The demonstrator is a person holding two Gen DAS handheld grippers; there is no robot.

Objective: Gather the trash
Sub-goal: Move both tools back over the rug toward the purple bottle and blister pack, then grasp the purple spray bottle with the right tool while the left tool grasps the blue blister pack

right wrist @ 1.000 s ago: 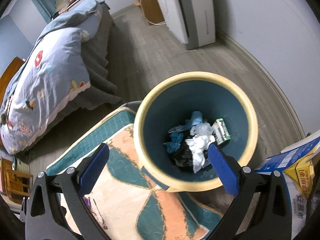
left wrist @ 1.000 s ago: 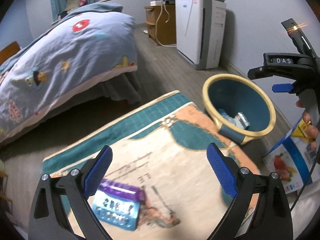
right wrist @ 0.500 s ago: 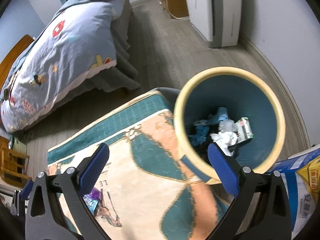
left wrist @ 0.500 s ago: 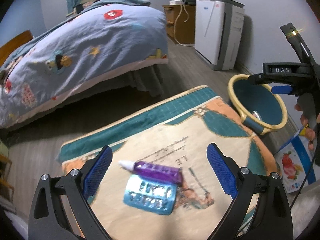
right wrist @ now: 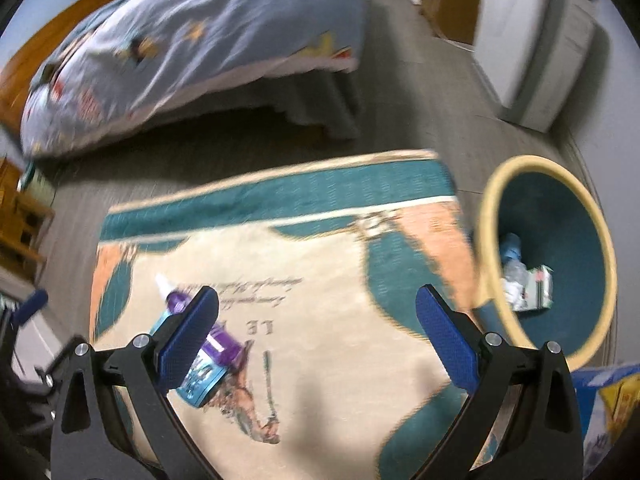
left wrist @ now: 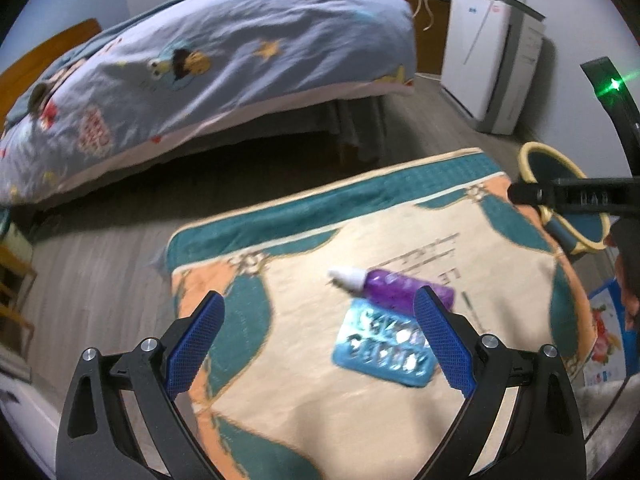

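Note:
A purple bottle (left wrist: 394,286) with a white cap lies on the patterned rug (left wrist: 304,308), touching a blue blister pack (left wrist: 382,350) just in front of it. My left gripper (left wrist: 320,344) hovers open above the rug, its right finger beside the two items. In the right wrist view the bottle (right wrist: 218,340) and the blister pack (right wrist: 200,380) lie by the left finger of my open right gripper (right wrist: 316,340). The blue bin (right wrist: 560,216) with a yellow rim stands at the right and holds crumpled trash (right wrist: 526,286). In the left wrist view the bin (left wrist: 540,164) is partly hidden behind the right gripper's body.
A bed (left wrist: 208,52) with a cartoon-print cover fills the far side. A white appliance (left wrist: 492,64) stands by the wall next to a wooden cabinet (right wrist: 452,4). A printed carton (left wrist: 604,336) lies at the rug's right edge. Wooden furniture (right wrist: 20,216) stands at the left.
Both views have swung left, away from the bin and towards the rug. The bottle and blister pack now lie to the right in the left wrist view and appear by the right gripper's left finger.

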